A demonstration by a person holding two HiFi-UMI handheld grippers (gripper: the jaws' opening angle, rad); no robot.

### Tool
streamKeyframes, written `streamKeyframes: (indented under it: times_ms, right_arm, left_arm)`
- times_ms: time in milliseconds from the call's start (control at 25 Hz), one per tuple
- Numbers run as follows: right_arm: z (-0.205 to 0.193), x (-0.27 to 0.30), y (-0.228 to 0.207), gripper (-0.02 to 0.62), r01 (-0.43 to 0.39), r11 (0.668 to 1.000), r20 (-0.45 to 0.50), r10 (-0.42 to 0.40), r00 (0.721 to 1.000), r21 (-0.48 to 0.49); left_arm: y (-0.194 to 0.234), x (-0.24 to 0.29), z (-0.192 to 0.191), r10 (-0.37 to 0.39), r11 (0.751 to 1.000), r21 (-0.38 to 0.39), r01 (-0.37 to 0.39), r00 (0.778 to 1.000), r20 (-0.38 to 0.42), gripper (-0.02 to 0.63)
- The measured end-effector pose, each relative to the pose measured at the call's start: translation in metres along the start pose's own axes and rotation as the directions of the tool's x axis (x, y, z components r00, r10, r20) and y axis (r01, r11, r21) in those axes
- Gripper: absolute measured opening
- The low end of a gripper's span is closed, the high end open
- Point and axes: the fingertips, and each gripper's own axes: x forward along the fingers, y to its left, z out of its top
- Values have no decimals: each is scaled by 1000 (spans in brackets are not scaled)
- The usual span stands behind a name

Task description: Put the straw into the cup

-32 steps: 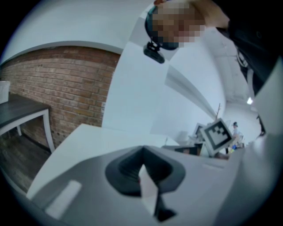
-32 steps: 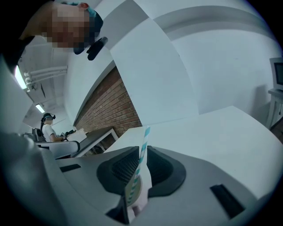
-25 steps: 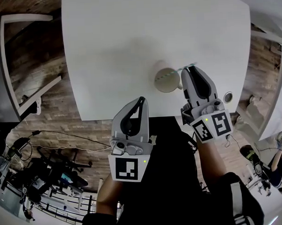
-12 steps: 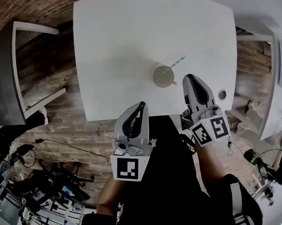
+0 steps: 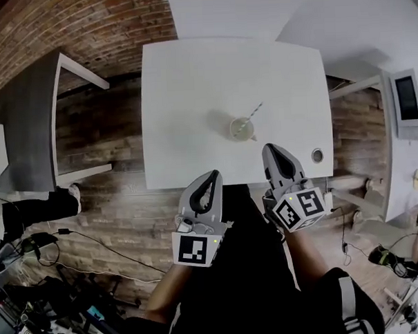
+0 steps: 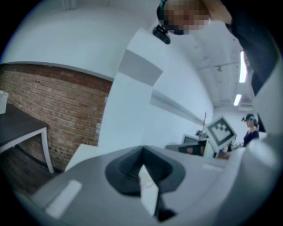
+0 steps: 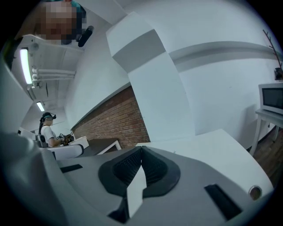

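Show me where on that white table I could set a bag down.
The table has its whole left half, up to the cup, bare, and so is the far strip behind it. The right side is free except a small round fitting near the front corner. Only the middle is taken: the cup with its straw.

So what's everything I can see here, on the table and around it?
table: one, white, centre of the head view.
cup: one, pale, on the table, right of its middle.
straw: one, pale, standing in the cup, leaning away.
grommet: one, metal ring, the table's near right corner.
desk: one, dark grey, left of the table.
microwave: one, white, far right.
left gripper: grey, shut, empty, short of the table.
right gripper: grey, shut, empty, at the table's near edge.
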Motion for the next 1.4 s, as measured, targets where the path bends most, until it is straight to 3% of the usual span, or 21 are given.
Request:
streamKeyframes:
  times_ms: [240, 440, 640, 1040, 1400]
  right_arm:
    - [21, -45, 43, 8, 15, 998, 68, -11, 998, -53]
    - [24, -98, 68, 8, 26, 1000, 128, -25, 991, -3]
    - [19, -134, 80, 7, 67, 998, 141, -64, 988, -13]
    - [21, -190, 54, 7, 100, 995, 173, -98, 980, 0]
    - [19, -222, 27, 8, 89, 996, 181, -90, 979, 13]
  left_arm:
    - [-7, -46, 26, -9, 999, 52, 6, 998, 66, 3]
    - [-25, -87, 35, -32, 998, 48, 27, 994, 102, 3]
    - [-34, -110, 34, -43, 998, 45, 38, 994, 105, 3]
    - [-73, -122, 29, -48, 994, 107, 38, 995, 90, 3]
    - [-101, -122, 34, 16, 991, 129, -28, 995, 94, 3]
